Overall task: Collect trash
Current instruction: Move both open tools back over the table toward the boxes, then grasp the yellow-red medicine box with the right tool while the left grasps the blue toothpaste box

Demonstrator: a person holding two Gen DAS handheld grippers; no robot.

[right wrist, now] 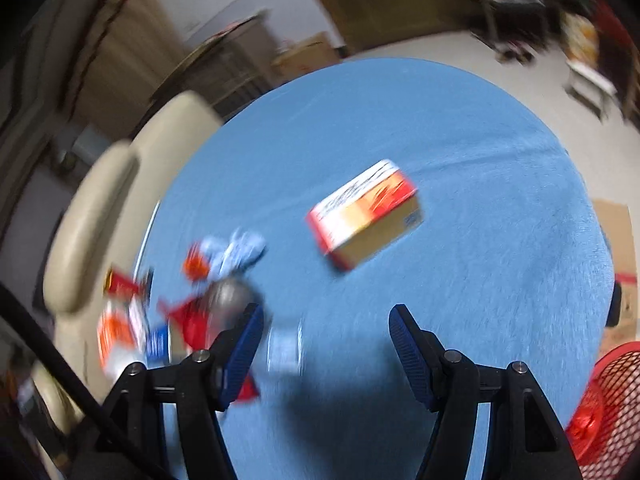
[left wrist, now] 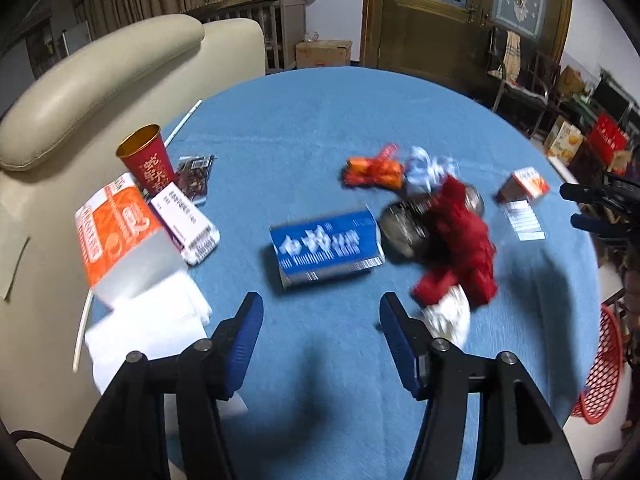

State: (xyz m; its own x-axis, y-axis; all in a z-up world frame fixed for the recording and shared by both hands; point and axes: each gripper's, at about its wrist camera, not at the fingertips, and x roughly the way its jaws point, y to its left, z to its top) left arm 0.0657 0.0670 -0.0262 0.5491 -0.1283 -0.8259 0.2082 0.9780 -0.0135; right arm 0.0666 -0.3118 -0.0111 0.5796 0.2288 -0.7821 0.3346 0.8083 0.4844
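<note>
On round blue-clothed table (left wrist: 320, 120): one red paper cup (left wrist: 146, 158), two white straws (left wrist: 184, 122), one red mesh basket (left wrist: 604, 364), one blue flat box (left wrist: 326, 246).

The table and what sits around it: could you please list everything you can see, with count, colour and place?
table: one, round, blue cover, centre
cup: one, red with gold inside, left edge
orange box: one, orange and white, left, in front of the cup
blue box: one, blue, middle, lying flat
wrappers: a pile, red, orange, pale blue, white, right of the blue box
small box: one, red and orange, far right side
basket: one, red mesh, beside the table, right
armchair: one, cream, left
left gripper: fingers open, nothing between
right gripper: fingers open, nothing between
</note>
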